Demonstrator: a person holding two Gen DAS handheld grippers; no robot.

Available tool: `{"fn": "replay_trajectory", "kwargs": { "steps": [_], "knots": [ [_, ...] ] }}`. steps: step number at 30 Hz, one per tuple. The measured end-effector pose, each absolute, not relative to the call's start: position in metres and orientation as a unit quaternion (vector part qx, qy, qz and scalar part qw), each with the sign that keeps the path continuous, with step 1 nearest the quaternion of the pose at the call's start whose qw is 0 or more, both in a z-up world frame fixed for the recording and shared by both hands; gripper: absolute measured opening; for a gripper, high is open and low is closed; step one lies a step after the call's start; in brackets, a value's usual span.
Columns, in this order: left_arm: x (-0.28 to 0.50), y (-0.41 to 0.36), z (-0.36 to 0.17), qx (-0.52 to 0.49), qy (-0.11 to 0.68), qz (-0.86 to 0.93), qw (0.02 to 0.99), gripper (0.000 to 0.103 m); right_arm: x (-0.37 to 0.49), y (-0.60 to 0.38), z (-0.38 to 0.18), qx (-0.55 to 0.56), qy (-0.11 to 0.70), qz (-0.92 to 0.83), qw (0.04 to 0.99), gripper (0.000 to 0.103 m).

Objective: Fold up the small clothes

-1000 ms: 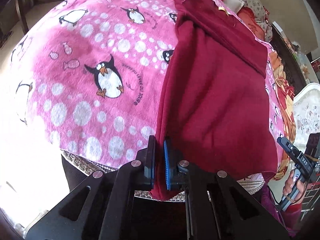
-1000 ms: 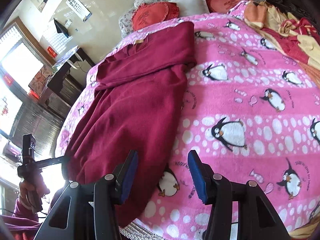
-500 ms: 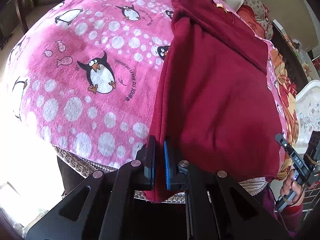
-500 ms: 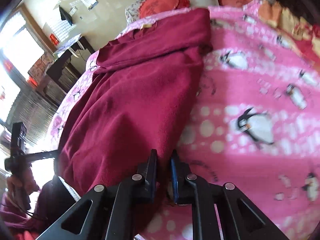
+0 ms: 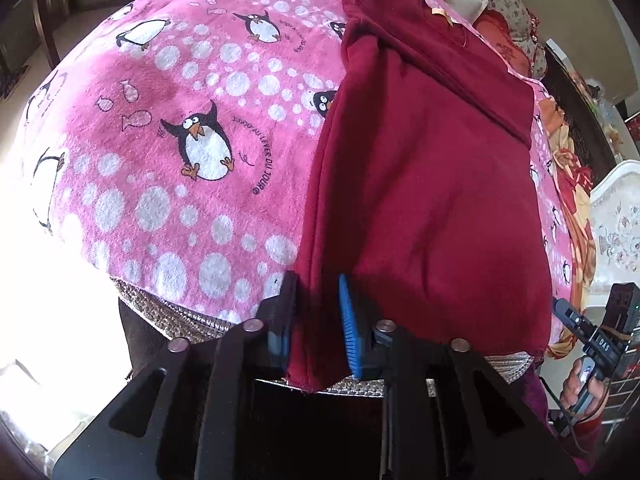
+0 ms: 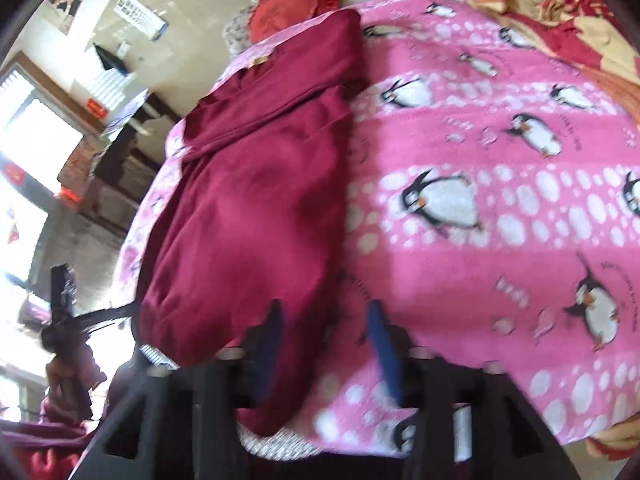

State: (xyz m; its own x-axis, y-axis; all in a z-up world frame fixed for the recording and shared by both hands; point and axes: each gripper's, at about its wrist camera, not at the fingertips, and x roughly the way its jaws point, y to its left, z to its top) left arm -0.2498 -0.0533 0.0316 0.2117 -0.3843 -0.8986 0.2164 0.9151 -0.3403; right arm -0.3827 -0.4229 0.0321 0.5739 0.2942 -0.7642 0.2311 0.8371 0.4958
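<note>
Though blurred, garment (image 6: 248,216) hem between tongs (image 6: 324,344)

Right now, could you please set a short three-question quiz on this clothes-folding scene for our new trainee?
1. True or false: the maroon garment lies on a plain white sheet.
2. Which animal is printed on the pink blanket? A) cats B) penguins C) ducks
3. Fill in: in the left wrist view, the fabric hanging between the pads of the left gripper is the garment's ____ edge.

Key: 1 false, it lies on the pink blanket. 2 B. 3 bottom (the hem end by the bed edge); the jaws are opening and the pads no longer press it. The right gripper is opening too.
</note>
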Motion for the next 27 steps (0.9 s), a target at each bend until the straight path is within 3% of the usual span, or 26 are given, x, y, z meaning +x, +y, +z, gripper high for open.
{"fn": "replay_trajectory", "kwargs": {
  "steps": [1, 4, 6, 8, 10, 21, 27],
  "knots": [
    [-0.252, -0.052, 0.033, -0.076, 0.595, -0.197, 0.775, 0.047, -0.384, -0.417, 0.03, 0.284, 0.467, 0.028, 0.837, 0.053],
    [-0.256, -0.052, 0.032, -0.093, 0.593, -0.205, 0.773, 0.053, -0.385, -0.397, 0.023, 0.26, 0.467, 0.046, 0.844, 0.053],
    [-0.256, -0.055, 0.03, -0.087, 0.599, -0.202, 0.77, 0.053, -0.381, -0.377, 0.022, 0.225, 0.471, 0.053, 0.851, 0.043],
    [-0.257, -0.056, 0.031, -0.082, 0.599, -0.201, 0.771, 0.053, -0.384, -0.361, 0.028, 0.177, 0.467, 0.057, 0.865, 0.017],
    [-0.258, -0.056, 0.035, -0.077, 0.595, -0.206, 0.773, 0.053, -0.387, -0.357, 0.039, 0.151, 0.459, 0.053, 0.874, 0.009],
    [-0.263, -0.055, 0.026, -0.077, 0.606, -0.194, 0.768, 0.053, -0.395, -0.38, 0.025, 0.164, 0.483, 0.024, 0.86, 0.008],
    [-0.264, -0.059, 0.021, -0.081, 0.606, -0.184, 0.77, 0.059, -0.394, -0.386, 0.02, 0.194, 0.484, 0.031, 0.853, 0.012]
  ]
}}
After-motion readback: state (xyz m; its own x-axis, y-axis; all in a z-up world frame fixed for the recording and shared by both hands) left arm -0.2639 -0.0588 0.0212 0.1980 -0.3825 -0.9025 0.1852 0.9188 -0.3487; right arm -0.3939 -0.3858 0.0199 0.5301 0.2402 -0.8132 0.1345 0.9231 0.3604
